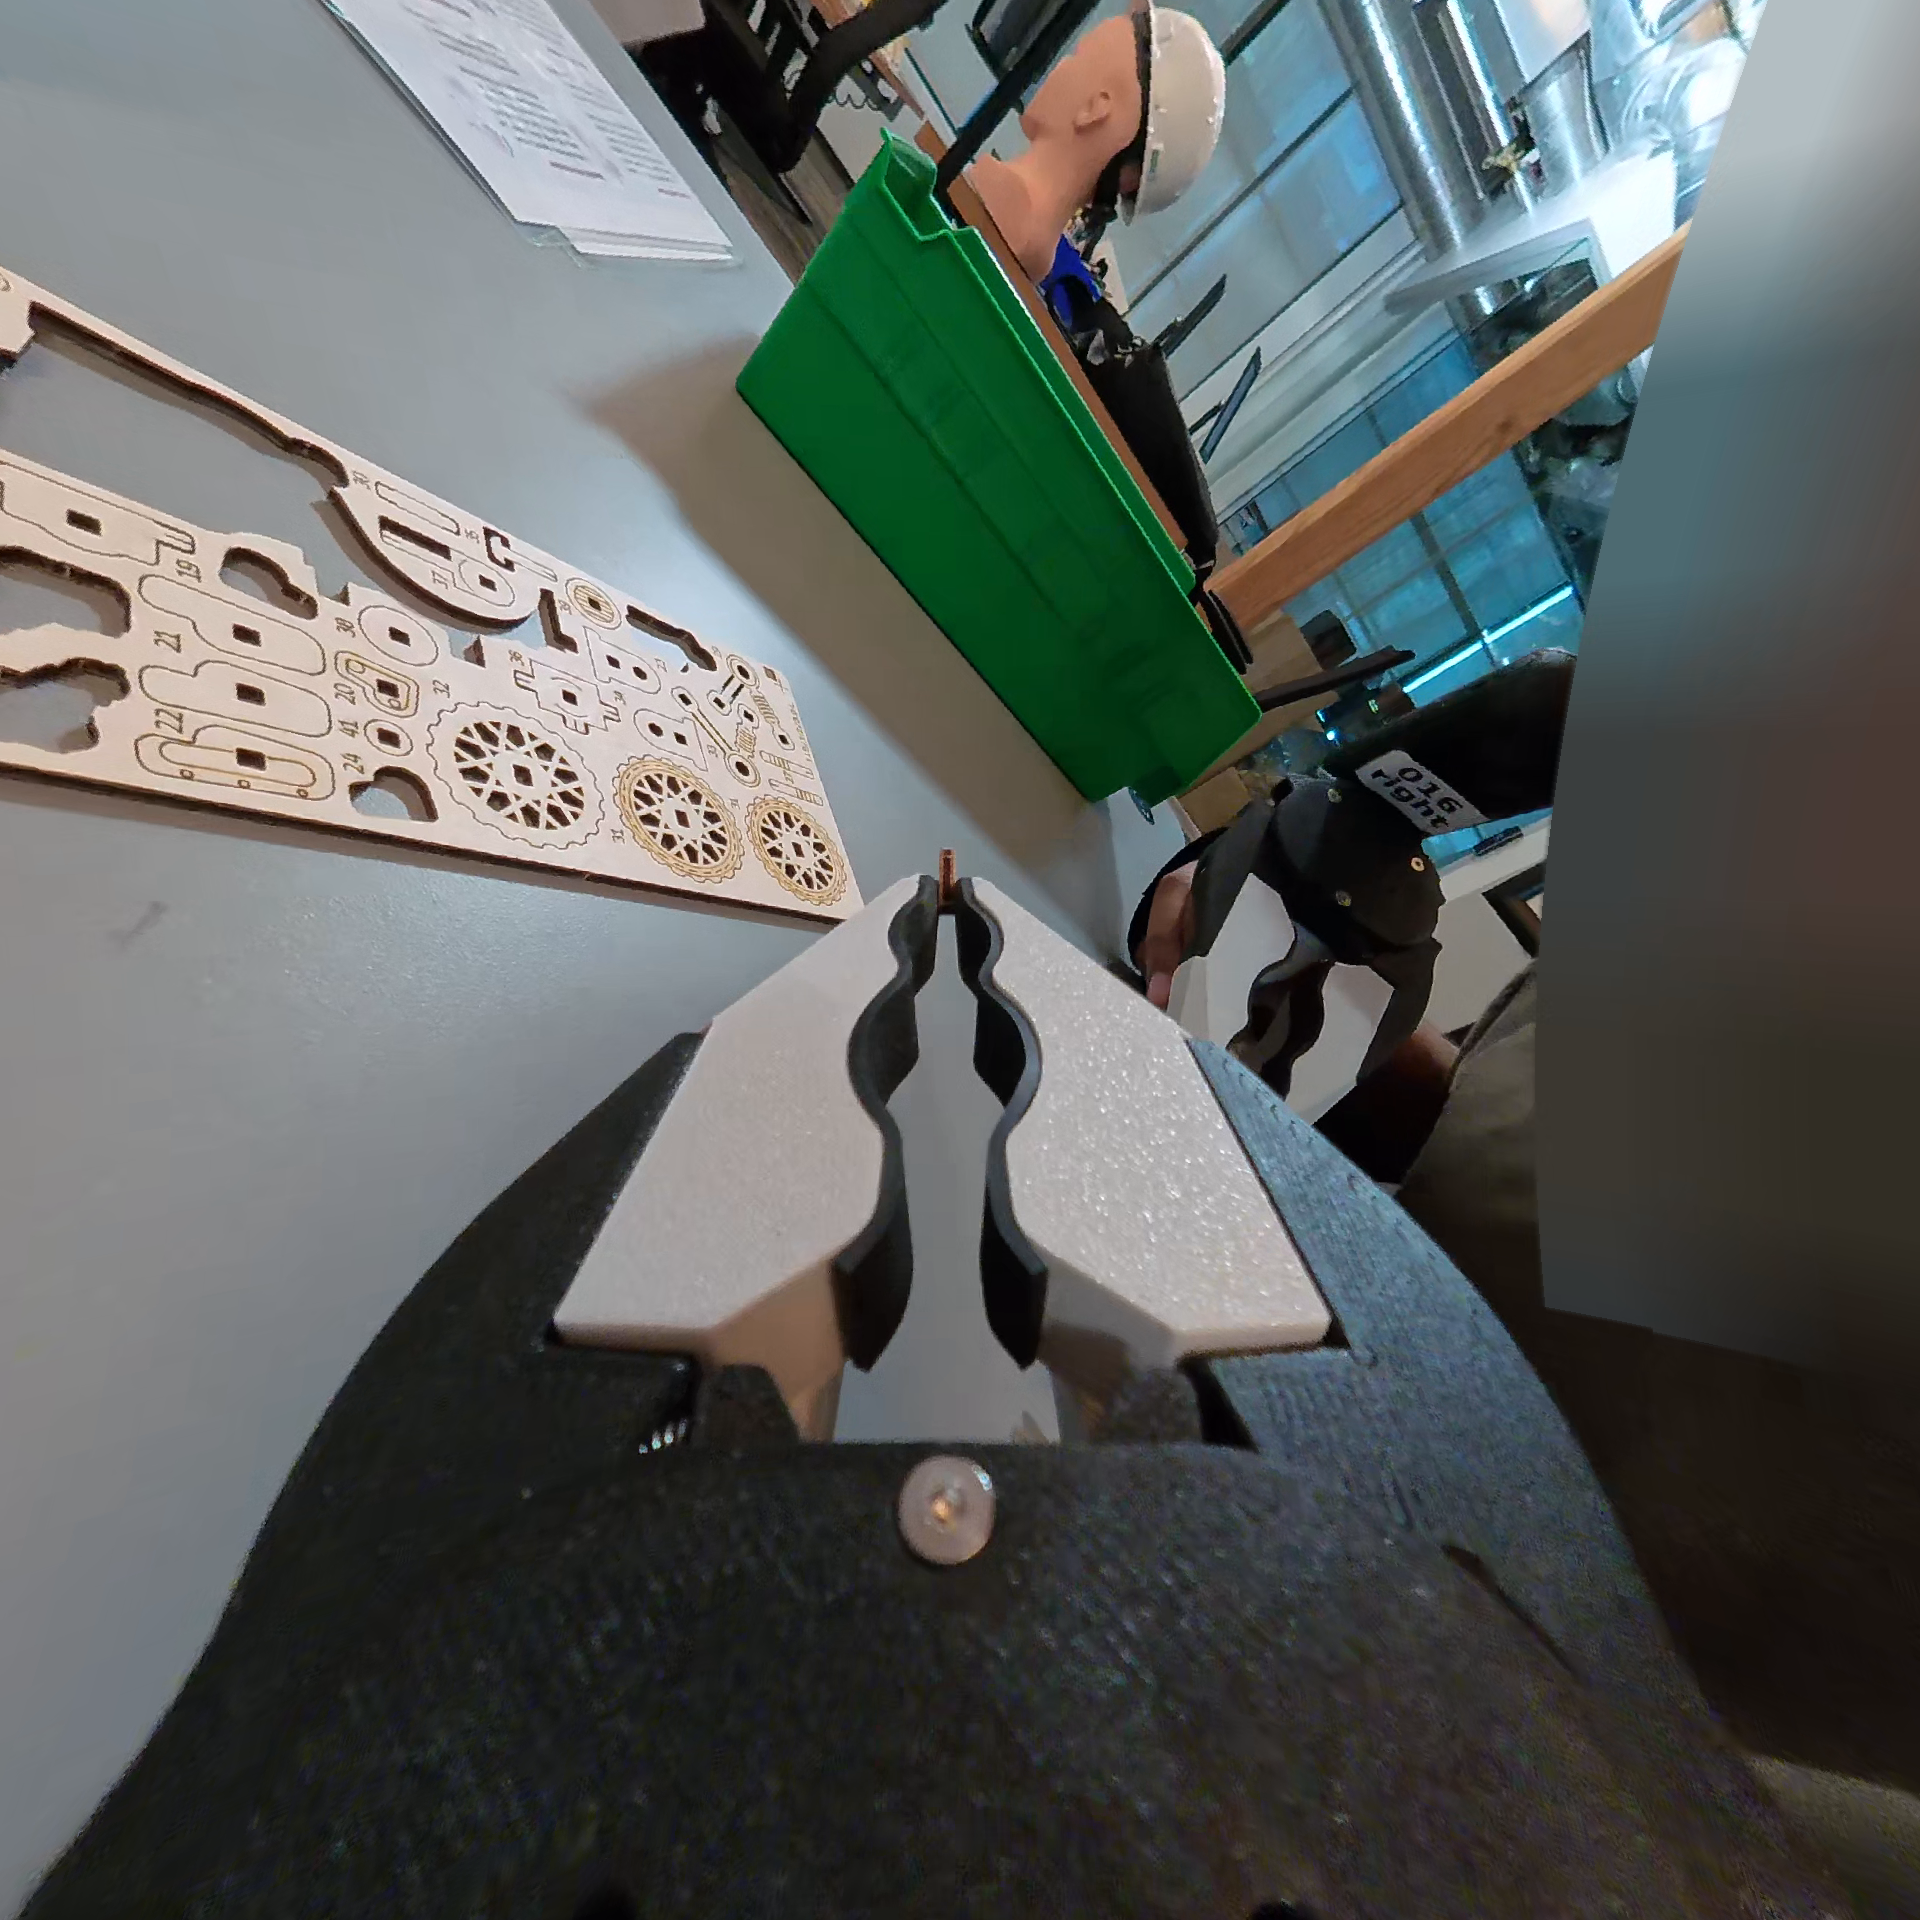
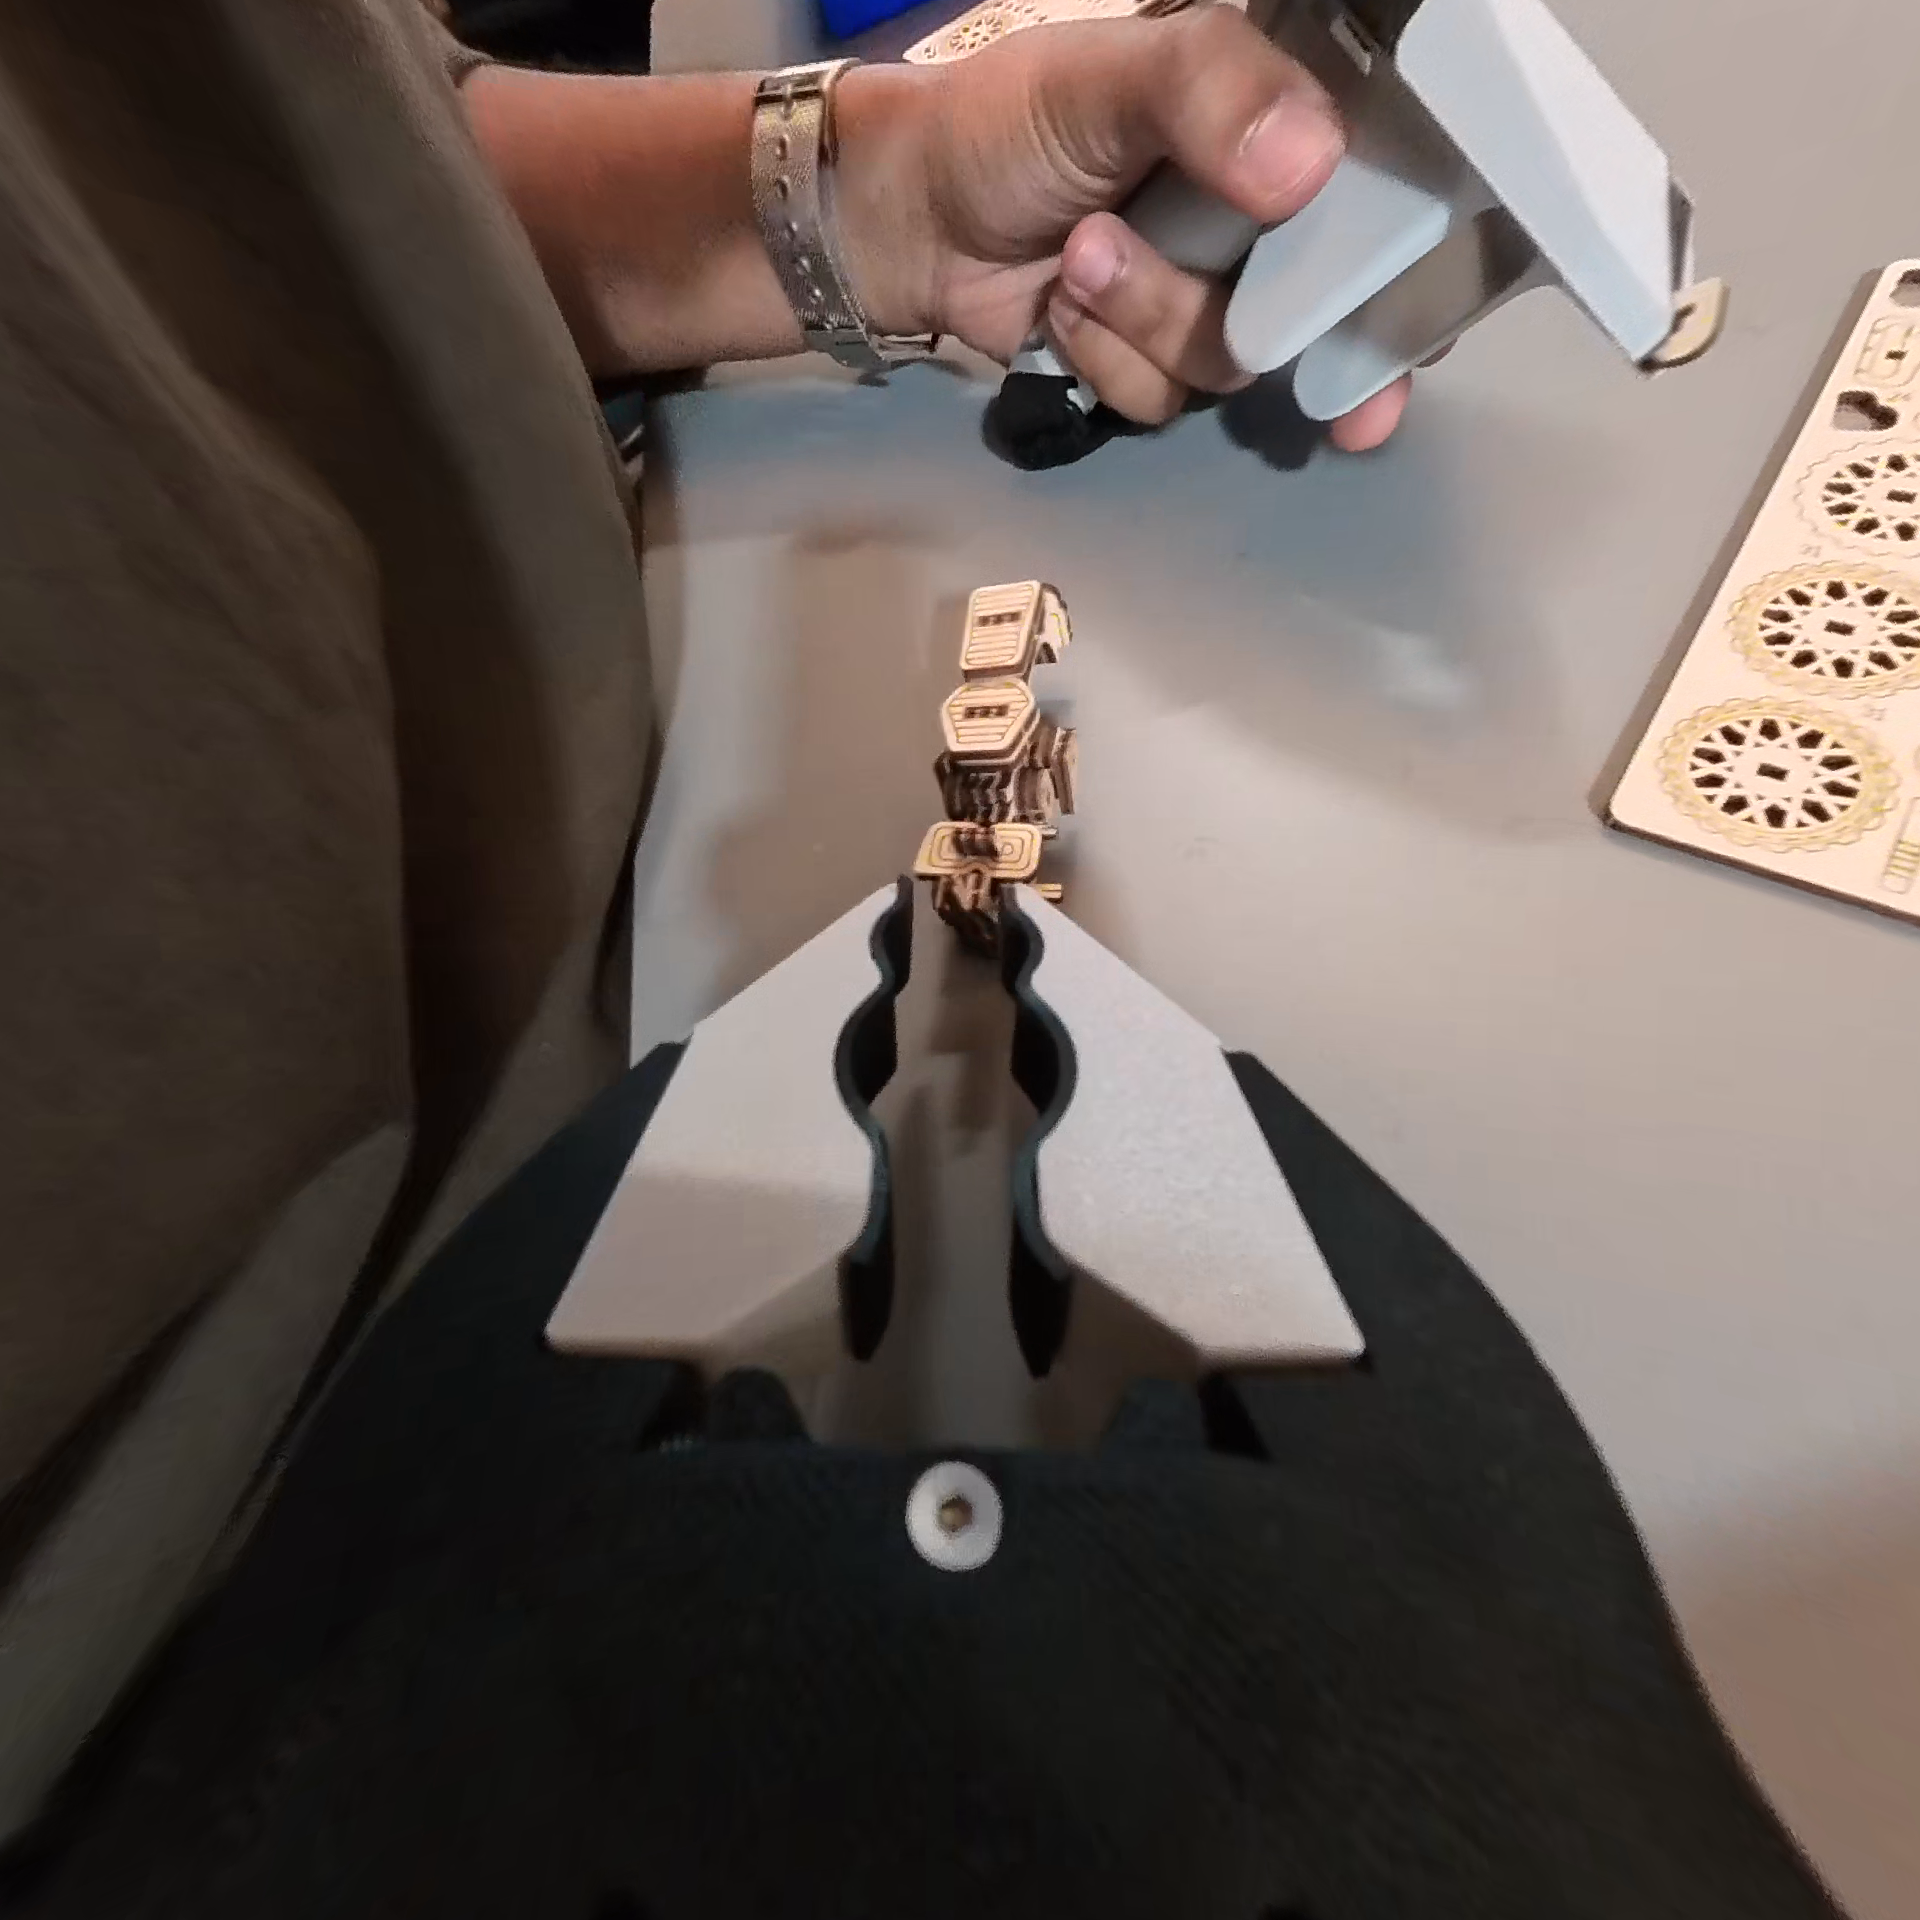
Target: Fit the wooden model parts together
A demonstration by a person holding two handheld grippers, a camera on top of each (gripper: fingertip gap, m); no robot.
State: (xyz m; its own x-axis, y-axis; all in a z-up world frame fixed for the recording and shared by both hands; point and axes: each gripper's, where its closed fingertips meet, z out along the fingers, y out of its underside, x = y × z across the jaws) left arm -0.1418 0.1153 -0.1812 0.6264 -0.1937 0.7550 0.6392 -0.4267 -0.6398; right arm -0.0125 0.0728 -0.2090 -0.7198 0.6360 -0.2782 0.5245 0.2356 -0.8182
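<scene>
1. Our right gripper (image 2: 961,894) clamps its fingertips on the near end of the half-built wooden model (image 2: 1003,727), which juts out over the grey table (image 2: 1299,1039), well to the left of the punched parts sheet (image 2: 1787,717).
2. Our left gripper (image 1: 948,891) pinches a tiny wooden part (image 1: 948,865), jaws nearly together, just beside that sheet's wheel corner (image 1: 795,847) and in front of the green bin (image 1: 997,488).
3. We judge that we should bring the small part to the model, line up tab and slot squarely, then press gently; thin plywood likely snaps if twisted.
</scene>
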